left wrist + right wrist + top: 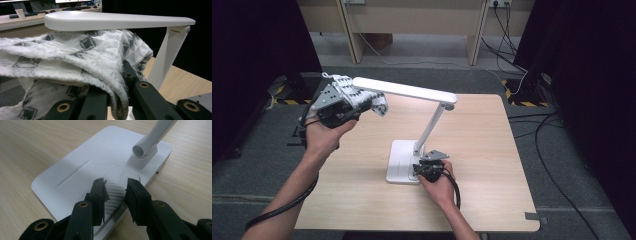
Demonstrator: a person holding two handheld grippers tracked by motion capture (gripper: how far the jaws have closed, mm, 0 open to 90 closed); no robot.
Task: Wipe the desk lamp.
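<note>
A white desk lamp stands on the wooden table (492,150), its flat base (399,161) near the middle and its arm (430,126) leaning up to a long head (404,91). My left gripper (362,102) is raised at the head's left end, shut on a white cloth with a grey diamond pattern (381,105). In the left gripper view the cloth (75,55) bunches over the jaws of the left gripper (112,85), right under the lamp head (112,21). My right gripper (115,187) is open, its tips down on the base (75,170) near the arm's socket (143,150).
Black cables (552,125) run over the grey floor to the right of the table. A pale desk frame (412,20) stands behind it, and dark curtains (592,60) hang at both sides. Bare tabletop lies right of the lamp.
</note>
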